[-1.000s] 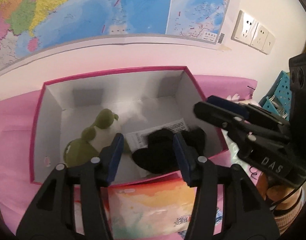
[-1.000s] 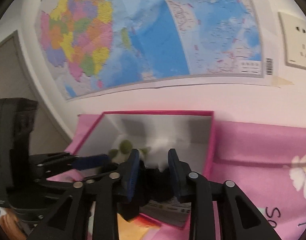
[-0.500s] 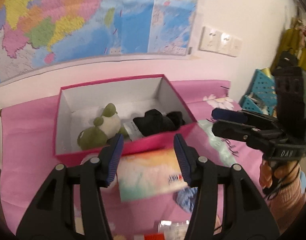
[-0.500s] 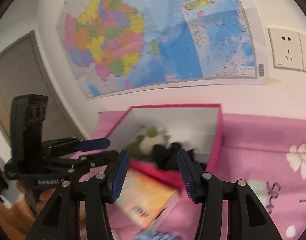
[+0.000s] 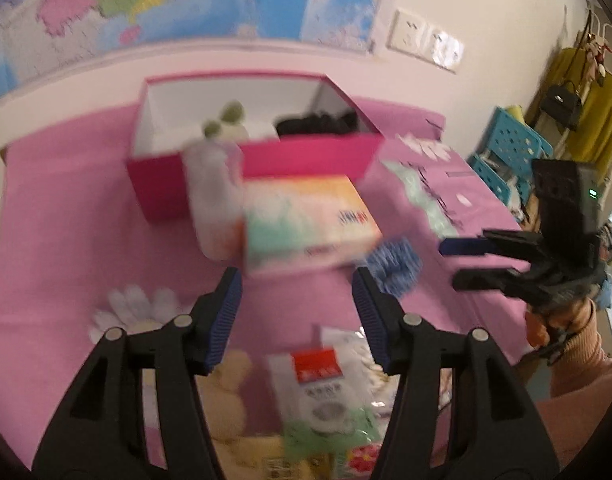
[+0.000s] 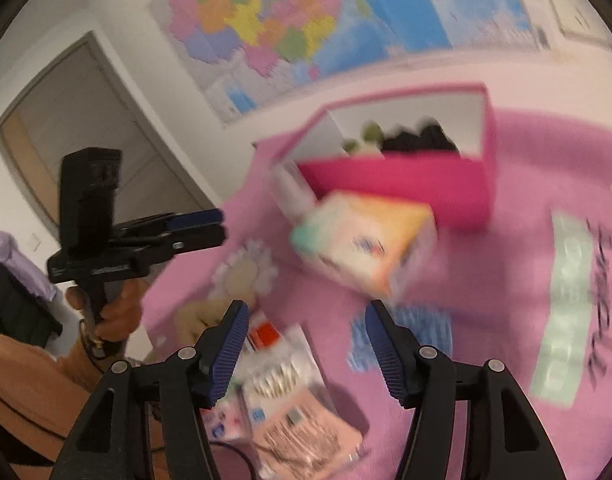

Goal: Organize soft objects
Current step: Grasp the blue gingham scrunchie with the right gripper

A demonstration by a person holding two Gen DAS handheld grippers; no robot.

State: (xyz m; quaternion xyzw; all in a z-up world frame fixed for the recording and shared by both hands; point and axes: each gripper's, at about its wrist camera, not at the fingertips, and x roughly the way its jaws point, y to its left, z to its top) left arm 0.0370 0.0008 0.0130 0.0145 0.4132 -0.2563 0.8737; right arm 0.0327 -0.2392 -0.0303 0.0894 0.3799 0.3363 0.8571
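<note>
Pink box [image 5: 306,156] near wall, tissue pack [image 5: 306,220] touching its front edge

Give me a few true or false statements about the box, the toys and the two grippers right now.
1. The pink box holds a green plush toy and a black soft item. True.
2. The left gripper is clamped on the tissue pack. False: its jaws are open and hold nothing.
3. The right gripper carries the black item. False: it is empty, jaws just opened.
4. The blue cloth lies on the pink tablecloth, outside the box. True.
</note>
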